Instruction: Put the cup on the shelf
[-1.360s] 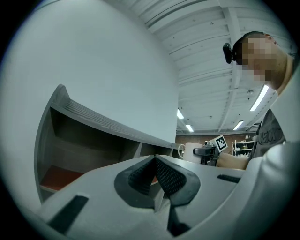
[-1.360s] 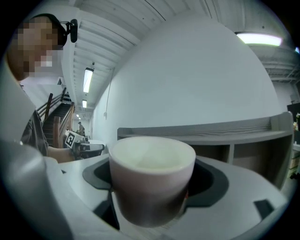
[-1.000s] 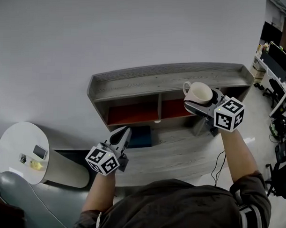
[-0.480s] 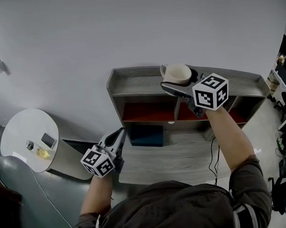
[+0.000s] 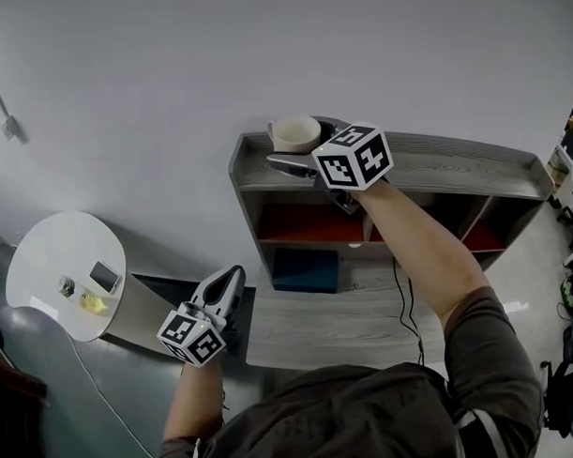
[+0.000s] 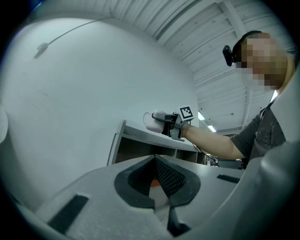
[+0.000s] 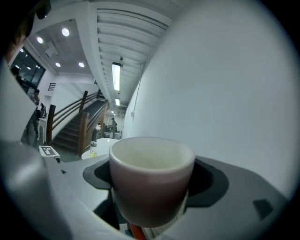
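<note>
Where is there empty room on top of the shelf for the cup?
The shelf top is bare from the right gripper to its raised right end. Only the left end is crowded, where that gripper holds the cup.

Office-type building interior: staircase (image 7: 75, 131) with wooden rail, strip ceiling lights (image 7: 116, 76), plain white wall (image 5: 274, 54), grey shelf unit (image 5: 457, 173), round table (image 5: 51, 262).
</note>
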`<state>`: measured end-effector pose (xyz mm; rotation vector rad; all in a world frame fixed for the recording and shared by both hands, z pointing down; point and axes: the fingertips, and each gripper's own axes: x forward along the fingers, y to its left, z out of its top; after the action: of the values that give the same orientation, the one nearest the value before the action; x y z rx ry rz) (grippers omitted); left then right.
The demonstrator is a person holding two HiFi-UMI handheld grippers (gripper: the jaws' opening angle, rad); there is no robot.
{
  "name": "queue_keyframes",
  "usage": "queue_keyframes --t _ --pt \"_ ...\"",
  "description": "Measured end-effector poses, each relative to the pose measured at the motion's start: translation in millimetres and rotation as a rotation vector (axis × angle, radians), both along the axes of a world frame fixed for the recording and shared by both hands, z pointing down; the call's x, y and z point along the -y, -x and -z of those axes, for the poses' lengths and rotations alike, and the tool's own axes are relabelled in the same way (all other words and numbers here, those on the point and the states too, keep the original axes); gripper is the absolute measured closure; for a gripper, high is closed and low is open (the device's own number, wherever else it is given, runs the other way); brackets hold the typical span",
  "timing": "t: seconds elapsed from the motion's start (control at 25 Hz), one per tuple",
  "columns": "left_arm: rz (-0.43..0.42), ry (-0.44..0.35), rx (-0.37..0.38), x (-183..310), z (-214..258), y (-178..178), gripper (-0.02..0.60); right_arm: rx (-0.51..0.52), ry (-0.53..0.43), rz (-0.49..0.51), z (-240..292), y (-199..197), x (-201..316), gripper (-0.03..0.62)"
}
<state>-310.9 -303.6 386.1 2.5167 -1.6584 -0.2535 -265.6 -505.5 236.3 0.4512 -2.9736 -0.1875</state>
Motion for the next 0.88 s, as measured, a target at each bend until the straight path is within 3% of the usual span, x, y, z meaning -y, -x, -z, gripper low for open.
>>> queue_keyframes --t 0.28,0.64,0.88 --pt "0.027 0.003 -0.014 -12 -3 18 0.577 -0.040 0.020 -0.013 -24 47 11 0.163" --pt "0.047 0.012 -0.029 -20 -6 31 0.577 -0.124 0.008 -0.050 -49 77 27 0.163" --pt "0.041 0.017 -0.029 -21 -12 35 0.577 -0.140 0.145 -0.094 -56 87 41 0.161"
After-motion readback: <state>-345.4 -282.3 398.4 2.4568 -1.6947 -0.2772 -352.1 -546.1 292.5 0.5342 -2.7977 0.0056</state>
